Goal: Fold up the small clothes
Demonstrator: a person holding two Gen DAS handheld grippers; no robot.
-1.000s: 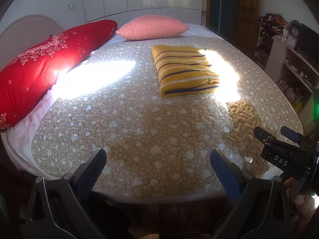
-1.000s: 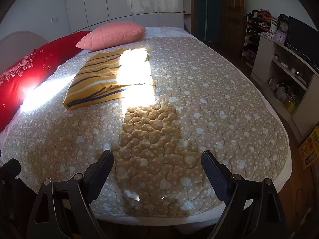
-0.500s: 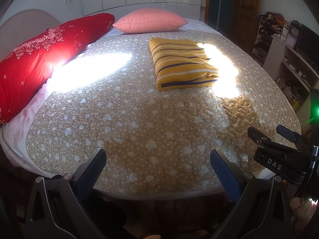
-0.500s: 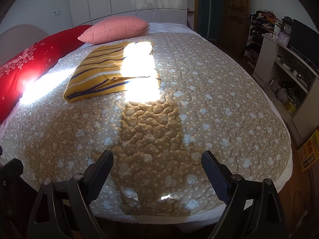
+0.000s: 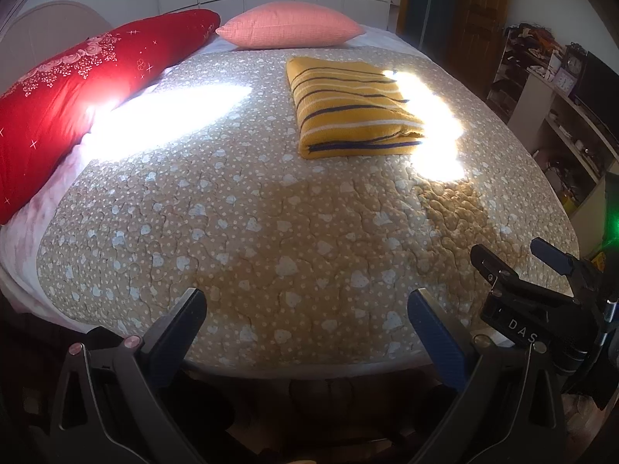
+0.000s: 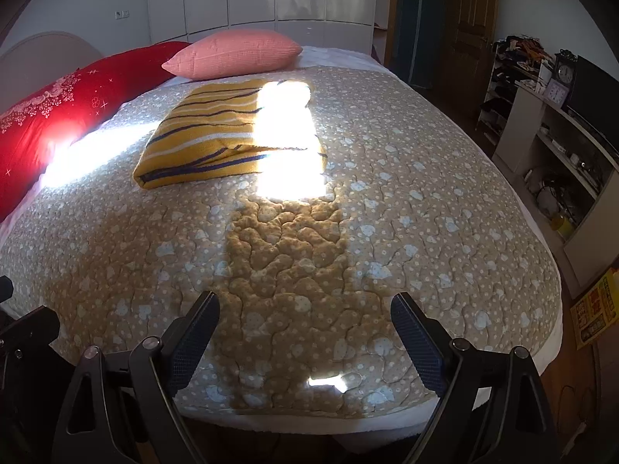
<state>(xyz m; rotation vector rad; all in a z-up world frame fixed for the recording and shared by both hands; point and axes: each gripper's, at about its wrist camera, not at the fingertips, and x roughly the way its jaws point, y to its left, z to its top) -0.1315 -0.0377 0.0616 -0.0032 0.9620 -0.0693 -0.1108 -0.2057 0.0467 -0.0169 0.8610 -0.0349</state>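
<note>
At the bottom of each frame, both grippers sit at the near edge of the bed, fingers spread wide and holding nothing: the left gripper (image 5: 305, 324) and the right gripper (image 6: 305, 326). Past them is bare quilt (image 5: 271, 212). Farther up lies the folded yellow striped top (image 5: 348, 112), above the middle and a bit right in the left view, upper left in the right view (image 6: 216, 135). Its long side runs away from the fingers. Neither gripper looks clearly nearer. Behind it sits the pink pillow (image 5: 290, 25).

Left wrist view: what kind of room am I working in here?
A home bedroom, most likely. A wide bed under a quilted heart-print cover fills the view, with a pink pillow and a long red bolster at its head. The folded yellow striped garment lies on it.
</note>
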